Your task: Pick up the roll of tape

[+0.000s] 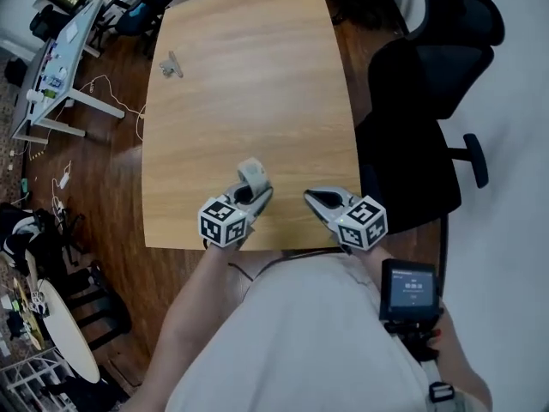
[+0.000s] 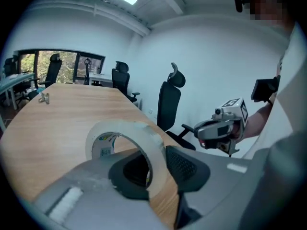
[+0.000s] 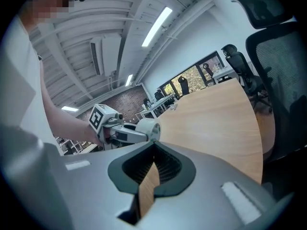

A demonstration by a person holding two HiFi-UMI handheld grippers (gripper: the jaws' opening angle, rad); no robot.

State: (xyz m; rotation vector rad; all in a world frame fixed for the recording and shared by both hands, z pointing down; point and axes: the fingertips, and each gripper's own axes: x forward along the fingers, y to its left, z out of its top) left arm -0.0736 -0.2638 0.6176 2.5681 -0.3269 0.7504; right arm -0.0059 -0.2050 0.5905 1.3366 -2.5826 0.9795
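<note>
Now lift step: my left claw point(image 2: 154, 166) pinching roll of tape point(image 2: 144, 132) by its wall, above near edge of table point(image 1: 249, 84). Right claw point(image 3: 153, 170) pressed together (empty, idle at right). Next: keep pinch firm, carry roll level.

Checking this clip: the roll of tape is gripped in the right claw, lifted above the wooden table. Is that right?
No, it is the other claw. The roll of tape is gripped in the left claw, lifted above the wooden table. The left gripper view shows its jaws pressing on the roll's wall. The right claw holds nothing.
</note>
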